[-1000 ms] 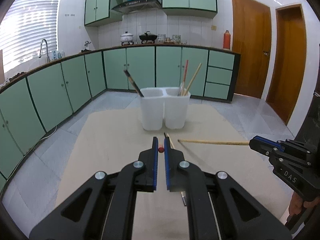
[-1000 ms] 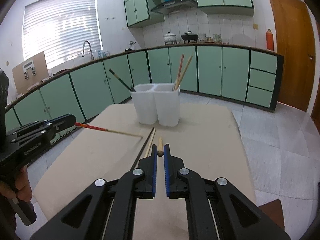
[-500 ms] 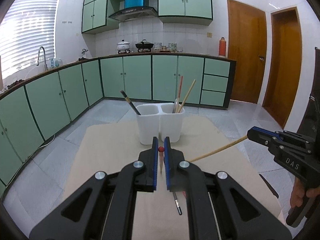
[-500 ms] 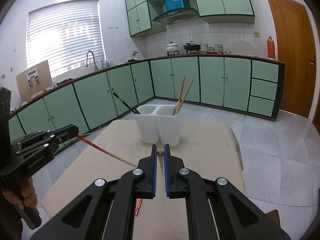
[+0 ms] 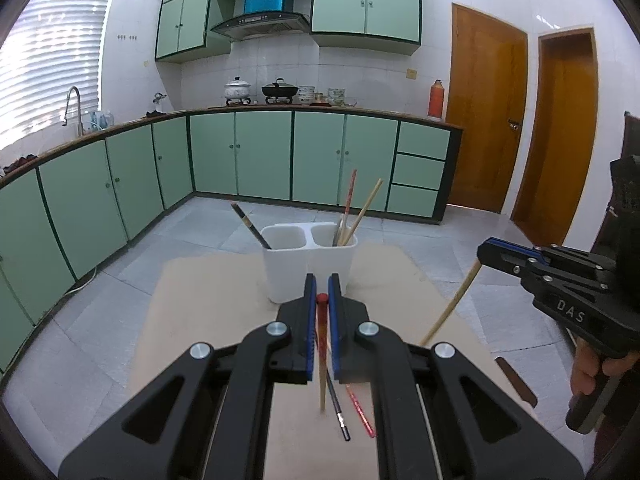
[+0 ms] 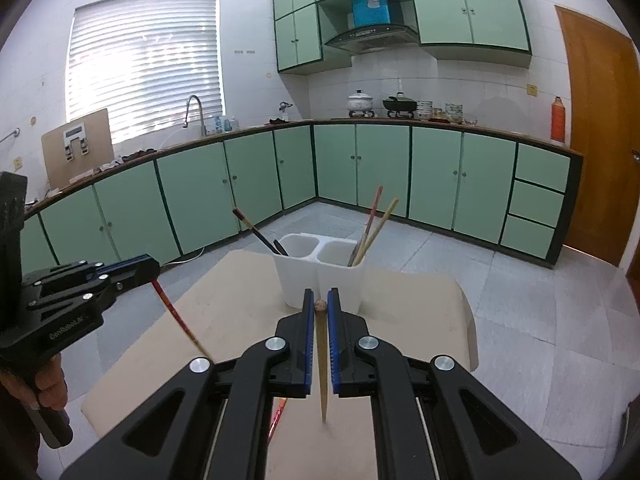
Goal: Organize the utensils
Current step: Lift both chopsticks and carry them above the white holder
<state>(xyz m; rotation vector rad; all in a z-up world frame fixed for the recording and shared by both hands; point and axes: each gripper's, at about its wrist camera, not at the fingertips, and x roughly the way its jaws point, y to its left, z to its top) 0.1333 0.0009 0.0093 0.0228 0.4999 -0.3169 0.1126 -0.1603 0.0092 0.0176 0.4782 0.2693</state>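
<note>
A white two-compartment holder (image 5: 308, 268) stands on the beige table; it also shows in the right wrist view (image 6: 320, 276). Its left cup holds a black chopstick (image 5: 250, 226), its right cup a red one and wooden ones (image 5: 360, 212). My left gripper (image 5: 322, 300) is shut on a red-topped chopstick (image 5: 321, 344), tip hanging down, lifted above the table. My right gripper (image 6: 319, 305) is shut on a plain wooden chopstick (image 6: 322, 364), also hanging down; it shows at the right of the left wrist view (image 5: 452, 312).
A black chopstick (image 5: 338, 412) and a red chopstick (image 5: 360, 412) lie on the table (image 5: 200, 300) below my left gripper. Green cabinets (image 5: 260, 156) ring the room. Wooden doors (image 5: 484, 120) stand at the right.
Both grippers have risen and pulled back from the holder, each carrying its chopstick. The chopsticks have swung from level to hanging steeply downward.
</note>
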